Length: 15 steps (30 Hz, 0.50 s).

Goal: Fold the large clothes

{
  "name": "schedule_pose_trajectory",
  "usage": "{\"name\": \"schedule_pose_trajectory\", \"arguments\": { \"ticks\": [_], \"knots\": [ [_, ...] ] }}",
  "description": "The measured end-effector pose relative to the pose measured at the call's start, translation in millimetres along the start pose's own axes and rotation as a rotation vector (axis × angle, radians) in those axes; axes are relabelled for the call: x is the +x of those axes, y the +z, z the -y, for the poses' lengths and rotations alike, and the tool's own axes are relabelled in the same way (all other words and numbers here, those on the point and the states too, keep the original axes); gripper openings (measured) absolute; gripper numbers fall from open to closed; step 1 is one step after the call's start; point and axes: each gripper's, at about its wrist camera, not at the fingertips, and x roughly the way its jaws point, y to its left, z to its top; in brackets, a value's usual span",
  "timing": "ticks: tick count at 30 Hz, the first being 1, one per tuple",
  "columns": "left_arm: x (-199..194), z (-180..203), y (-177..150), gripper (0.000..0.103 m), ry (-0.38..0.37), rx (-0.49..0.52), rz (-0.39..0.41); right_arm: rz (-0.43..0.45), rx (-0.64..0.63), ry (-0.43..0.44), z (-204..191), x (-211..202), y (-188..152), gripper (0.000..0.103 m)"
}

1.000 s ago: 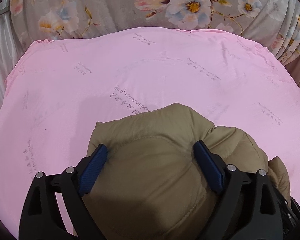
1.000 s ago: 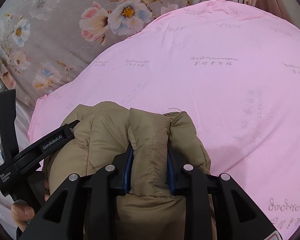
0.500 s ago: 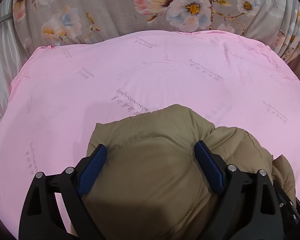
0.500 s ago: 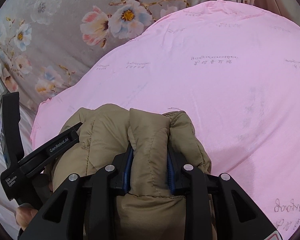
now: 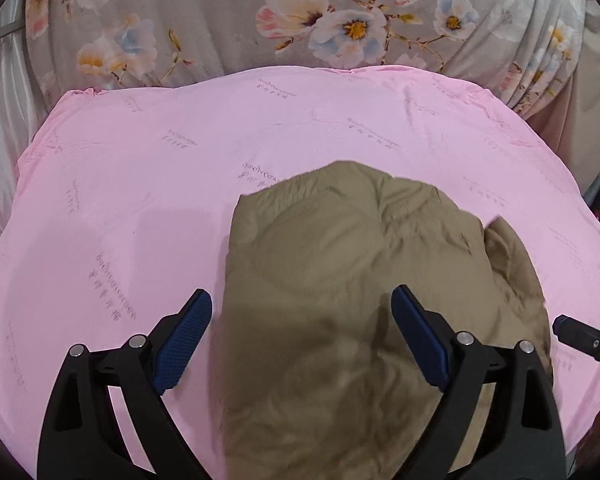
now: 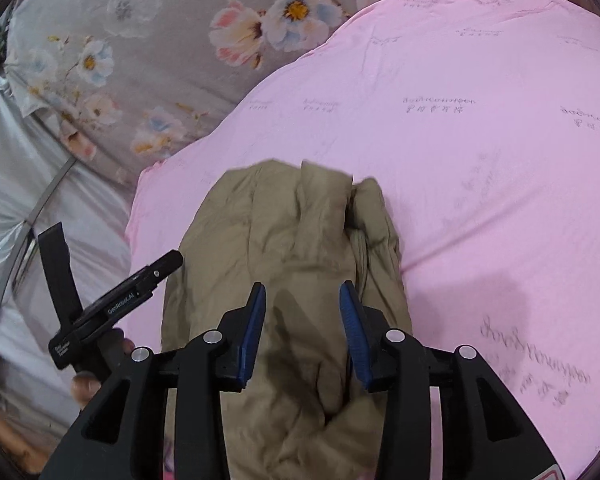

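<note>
My left gripper (image 5: 300, 336) is spread wide, its blue pads well apart and holding nothing. The jacket (image 5: 364, 280), a khaki padded bundle, lies folded on the pink sheet (image 5: 140, 184) right in front of me and runs back under the gripper. My right-hand pad (image 5: 418, 340) sits over the jacket's cloth, while the left-hand pad (image 5: 182, 344) hangs over bare pink sheet just beside the jacket's left edge. I cannot tell whether either pad touches the fabric.

My right gripper (image 6: 303, 334) is also parted, though less widely, with both blue pads above the jacket (image 6: 292, 232) and a ridge of cloth showing in the gap between them. Nothing is pinched; the pads stand clear of that ridge on both sides. From this side the jacket stretches ahead of the fingers, its far end bunched into a few thick folds, a darker lining edge showing along its right flank.

In the right wrist view, my left gripper (image 6: 112, 300) shows to the left of the jacket, near its edge, with my fingers (image 6: 86, 388) wrapped low on its handle. In the left wrist view, a black tip of the right gripper (image 5: 580, 338) pokes in from the right, just beside the jacket.

Beyond the pink sheet lies a grey floral quilt (image 5: 228, 20), bunched along the far edge.
</note>
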Motion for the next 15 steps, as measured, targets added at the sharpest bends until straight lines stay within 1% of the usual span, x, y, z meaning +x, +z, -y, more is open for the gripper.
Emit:
{"name": "schedule_pose_trajectory", "arguments": {
  "ticks": [3, 5, 9, 11, 12, 13, 14, 15],
  "knots": [
    [-16.6, -5.3, -26.8, 0.089, -0.048, -0.018, -0.054, -0.088, -0.053, 0.021, -6.3, -5.2, -29.6, 0.048],
    [-23.4, -5.4, -43.8, 0.089, -0.066, -0.032, -0.078, -0.117, -0.084, 0.001, -12.5, -0.8, -48.3, 0.048],
    [-29.9, 1.8, -66.1, 0.088, -0.066, -0.02, -0.111, -0.12, -0.193, -0.019, -34.0, 2.0, -72.5, 0.048],
    [-28.4, 6.1, -73.5, 0.089, -0.033, -0.001, -0.119, -0.116, -0.254, -0.071, -42.5, 4.1, -79.1, 0.048],
    [-26.8, 5.8, -76.2, 0.09, -0.021, 0.0, -0.119, -0.122, -0.257, -0.079, -41.3, 5.6, -80.7, 0.048],
    [-25.7, 4.3, -78.0, 0.09, -0.017, -0.007, -0.123, -0.131, -0.257, -0.086, -38.2, 7.4, -82.4, 0.045],
    [-24.2, 1.3, -79.3, 0.09, -0.027, -0.022, -0.132, -0.136, -0.255, -0.101, -34.3, 8.3, -83.7, 0.036],
    [-23.1, -1.8, -79.8, 0.09, -0.035, -0.036, -0.14, -0.142, -0.247, -0.114, -29.2, 8.0, -84.3, 0.016]
  ]
}}
